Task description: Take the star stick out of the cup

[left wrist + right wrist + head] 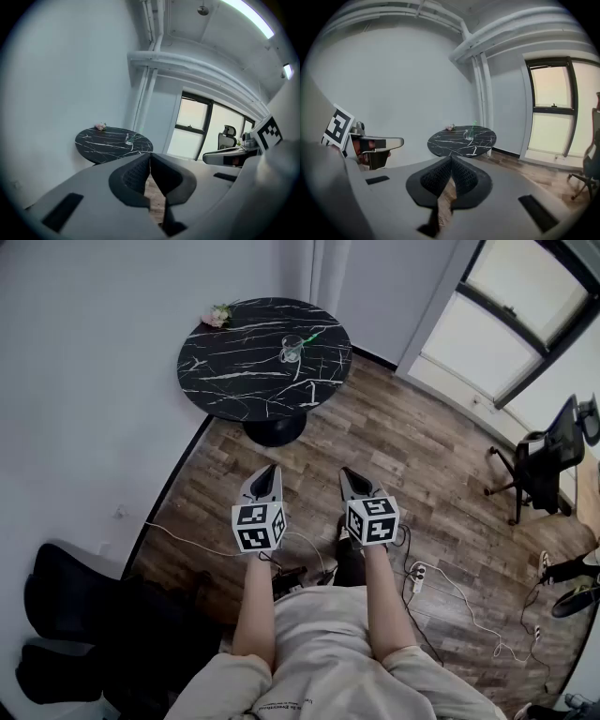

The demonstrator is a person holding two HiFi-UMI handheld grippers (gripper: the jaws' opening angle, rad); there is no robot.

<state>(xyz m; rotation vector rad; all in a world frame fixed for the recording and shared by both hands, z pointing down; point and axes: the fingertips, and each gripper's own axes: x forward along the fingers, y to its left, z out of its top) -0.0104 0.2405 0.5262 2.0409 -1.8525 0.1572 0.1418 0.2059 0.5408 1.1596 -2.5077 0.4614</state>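
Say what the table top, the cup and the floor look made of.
Table top: black marble or a marble-look slab, white veins, slight sheen. Cup: clear glass or plastic, the top shows through it. Floor: wood or wood-look planks, brown grain, matte.

No legible text, shirt print (281,706) too small (blurred)

The far round table (234,381) is showing black marble with white veins. The star stick (315,335) is glowing green in the clear cup (292,351), and the flowers (217,316) at the table's left edge are showing pink.
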